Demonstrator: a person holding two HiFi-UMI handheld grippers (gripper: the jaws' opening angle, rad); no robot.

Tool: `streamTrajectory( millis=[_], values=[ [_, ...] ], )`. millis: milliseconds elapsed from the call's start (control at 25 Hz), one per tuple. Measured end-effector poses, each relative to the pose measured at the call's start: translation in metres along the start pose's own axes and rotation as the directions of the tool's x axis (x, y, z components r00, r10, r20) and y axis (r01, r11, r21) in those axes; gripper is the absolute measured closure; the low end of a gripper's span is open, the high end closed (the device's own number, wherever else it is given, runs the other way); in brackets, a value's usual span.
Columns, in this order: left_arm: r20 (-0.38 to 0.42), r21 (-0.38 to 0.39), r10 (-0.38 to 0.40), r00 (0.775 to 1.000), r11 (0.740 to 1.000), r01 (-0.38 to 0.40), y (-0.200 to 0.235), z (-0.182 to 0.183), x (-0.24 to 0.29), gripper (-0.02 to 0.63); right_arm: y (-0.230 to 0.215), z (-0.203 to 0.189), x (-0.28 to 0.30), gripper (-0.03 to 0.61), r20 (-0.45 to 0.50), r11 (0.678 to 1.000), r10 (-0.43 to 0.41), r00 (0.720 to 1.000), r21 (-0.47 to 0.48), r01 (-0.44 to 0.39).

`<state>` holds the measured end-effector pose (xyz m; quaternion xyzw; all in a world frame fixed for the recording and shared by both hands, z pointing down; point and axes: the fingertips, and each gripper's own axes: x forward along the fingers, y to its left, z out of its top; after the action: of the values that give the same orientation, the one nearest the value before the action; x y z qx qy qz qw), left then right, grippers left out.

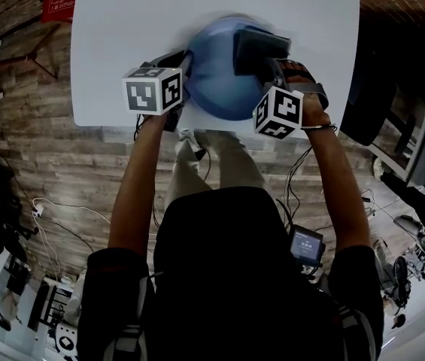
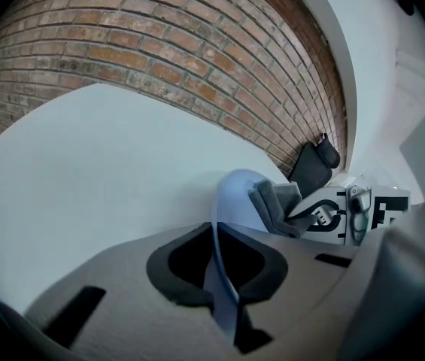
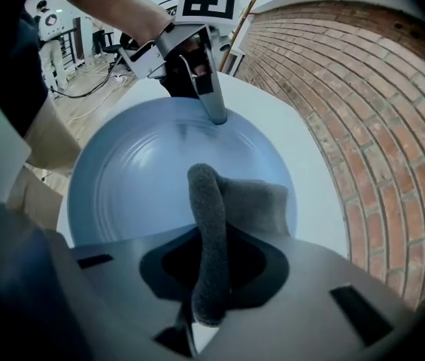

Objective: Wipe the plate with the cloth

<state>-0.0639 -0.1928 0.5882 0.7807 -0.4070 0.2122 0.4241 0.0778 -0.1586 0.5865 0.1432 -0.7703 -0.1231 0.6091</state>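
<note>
plate (image 3: 144, 171): smooth, faintly glossy | cloth (image 3: 253, 201): fuzzy matt fabric | table (image 2: 84, 164): smooth, matt | brickwork (image 2: 159, 43): rough

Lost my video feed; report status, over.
Left gripper shut on blue plate rim. Right gripper shut on grey cloth, over the plate. Nothing in the way.

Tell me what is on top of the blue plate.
A folded grey cloth, gripped by the right tool, hangs over the near side of the plate. The left tool pinches the far rim. The plate surface beneath the cloth is covered, so contact cannot be seen.
</note>
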Motion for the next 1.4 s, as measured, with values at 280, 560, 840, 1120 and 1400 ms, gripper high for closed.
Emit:
streamTrajectory(
  millis=[280,560,840,1120,1400],
  values=[
    [0.016,-0.003,0.015,1.0,1.0,-0.014,0.0,0.001,0.0,0.583,0.001,-0.002,-0.001,0.52,-0.015,0.999,0.028,0.999,0.028,-0.027],
    [0.048,-0.002,0.035,0.998,0.999,-0.035,0.001,0.002,-0.001,0.583,0.009,-0.003,-0.005,0.52,-0.028,0.994,0.084,0.996,0.067,-0.082],
    [0.084,-0.002,0.048,0.995,0.999,-0.048,0.001,0.004,-0.003,0.583,0.021,-0.002,-0.009,0.52,-0.029,0.983,0.151,0.988,0.109,-0.147],
    [0.101,-0.007,0.053,0.994,0.999,-0.052,0.0,0.005,-0.003,0.583,0.04,0.003,-0.018,0.52,-0.017,0.963,0.242,0.97,0.13,-0.237],
    [0.1,-0.01,0.053,0.994,0.999,-0.053,0.0,0.006,-0.004,0.583,0.059,0.013,-0.025,0.52,0.012,0.938,0.316,0.949,0.147,-0.314]
  ],
)
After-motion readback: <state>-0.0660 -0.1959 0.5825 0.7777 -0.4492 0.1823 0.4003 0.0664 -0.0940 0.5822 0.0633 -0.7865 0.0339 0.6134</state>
